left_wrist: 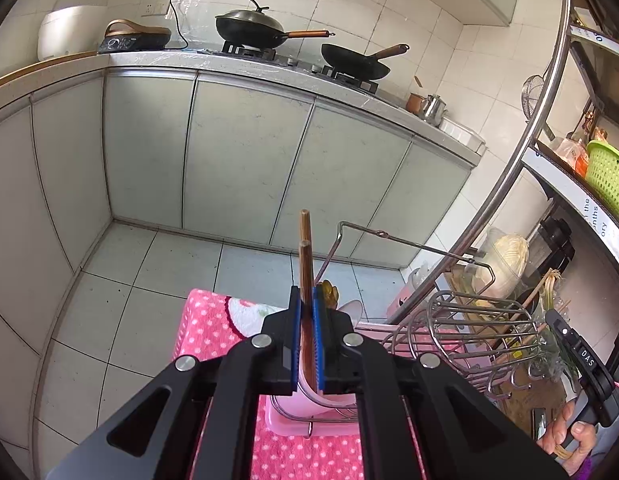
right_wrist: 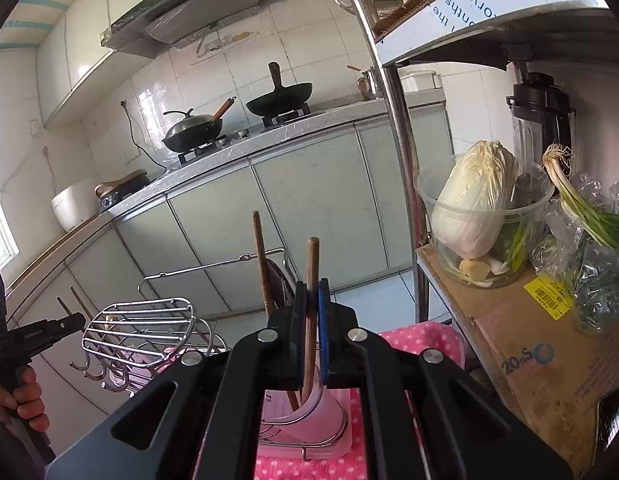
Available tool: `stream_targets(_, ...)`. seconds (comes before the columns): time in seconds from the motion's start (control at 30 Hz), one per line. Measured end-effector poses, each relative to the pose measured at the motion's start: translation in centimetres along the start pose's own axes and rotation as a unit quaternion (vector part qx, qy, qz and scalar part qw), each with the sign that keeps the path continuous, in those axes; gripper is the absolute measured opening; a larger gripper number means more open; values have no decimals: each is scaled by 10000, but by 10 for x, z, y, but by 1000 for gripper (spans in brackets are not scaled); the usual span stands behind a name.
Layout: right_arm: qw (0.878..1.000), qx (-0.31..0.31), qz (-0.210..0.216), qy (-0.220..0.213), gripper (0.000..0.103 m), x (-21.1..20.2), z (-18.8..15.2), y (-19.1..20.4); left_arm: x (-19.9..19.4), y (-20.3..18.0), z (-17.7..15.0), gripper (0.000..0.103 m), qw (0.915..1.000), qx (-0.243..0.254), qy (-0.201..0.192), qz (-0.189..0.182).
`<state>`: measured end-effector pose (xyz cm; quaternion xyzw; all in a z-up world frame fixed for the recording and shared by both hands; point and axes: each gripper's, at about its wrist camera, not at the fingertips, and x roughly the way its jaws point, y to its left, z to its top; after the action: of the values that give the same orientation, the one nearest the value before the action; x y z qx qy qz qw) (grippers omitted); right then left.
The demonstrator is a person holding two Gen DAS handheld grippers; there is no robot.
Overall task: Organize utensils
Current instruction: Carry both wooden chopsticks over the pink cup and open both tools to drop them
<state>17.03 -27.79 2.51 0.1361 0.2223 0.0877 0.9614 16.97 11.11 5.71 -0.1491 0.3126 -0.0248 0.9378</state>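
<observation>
In the left wrist view my left gripper (left_wrist: 307, 320) is shut on a pair of brown wooden chopsticks (left_wrist: 305, 264). They stand upright, and their lower ends reach into a pink cup (left_wrist: 333, 404) held by a wire ring. The right wrist view shows my right gripper (right_wrist: 312, 312) shut on one wooden chopstick (right_wrist: 311, 272), its lower end inside a pink cup (right_wrist: 309, 420). A second stick (right_wrist: 261, 260) stands just behind and to the left, outside the jaws. The wire utensil rack (right_wrist: 137, 328) lies between the two grippers.
The rack sits in a pink tray (left_wrist: 277, 420) on a pink dotted cloth (left_wrist: 205, 328). A metal shelf post (right_wrist: 401, 140) rises at the right, with a cardboard box (right_wrist: 529, 344), cabbage (right_wrist: 473, 200) and scallions (right_wrist: 581, 208). Cabinets and a stove with woks (left_wrist: 249, 28) stand across the tiled floor.
</observation>
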Motion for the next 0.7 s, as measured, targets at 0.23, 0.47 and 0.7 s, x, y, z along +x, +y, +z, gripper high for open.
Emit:
stream_targets(0.23,9999,-44,34,106,6,0,2,3,0,0,0,5,10000,-57,-7,-5)
stream_targets(0.47,9998,-111,66,156,6,-3,3,4,-2,-1,-2,7,9999,-57,-74,52)
stream_targets(0.7,9996,-173,64,216,6,-4,4,6,-4,-2,-2,17,9999,-74,-103,53)
